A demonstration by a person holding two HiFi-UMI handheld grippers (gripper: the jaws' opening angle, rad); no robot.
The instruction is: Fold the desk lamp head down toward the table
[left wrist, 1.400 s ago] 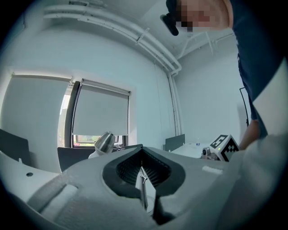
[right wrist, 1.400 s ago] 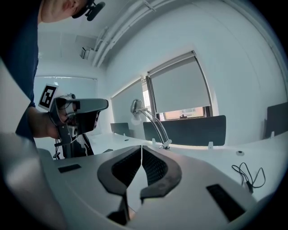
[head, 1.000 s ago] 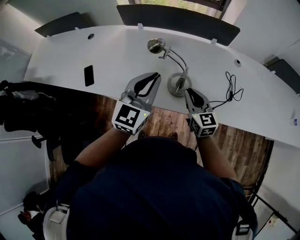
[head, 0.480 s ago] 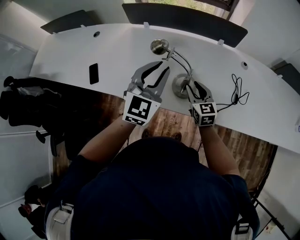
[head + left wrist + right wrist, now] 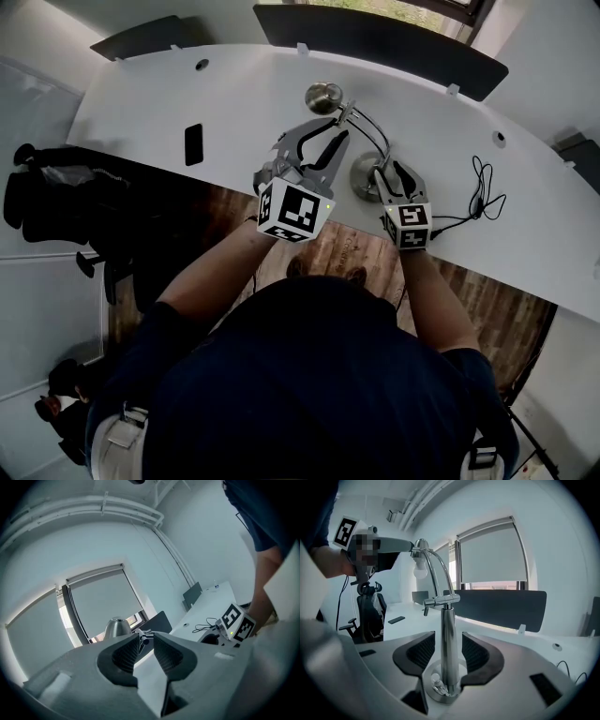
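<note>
The chrome desk lamp stands on the white desk (image 5: 234,103), with its round base (image 5: 361,180) near the front edge. Its gooseneck curves left to the lamp head (image 5: 323,97). My right gripper (image 5: 392,172) straddles the upright post (image 5: 449,653) just above the base (image 5: 438,694); its jaws are opening and the pads stand clear of the post. My left gripper (image 5: 333,132) is open at the gooseneck just below the head. In the left gripper view the lamp head (image 5: 116,626) shows beyond the left gripper (image 5: 146,639), with nothing between the pads.
A black phone (image 5: 194,143) lies on the desk to the left. A coiled black cable (image 5: 478,192) lies to the right of the lamp. A dark divider panel (image 5: 375,42) runs along the desk's far edge. An office chair (image 5: 370,616) stands off the desk's left end.
Both grippers moved forward to the lamp. The right jaws went from shut to open around the post. The left gripper rolled and came up to the gooseneck by the head.
</note>
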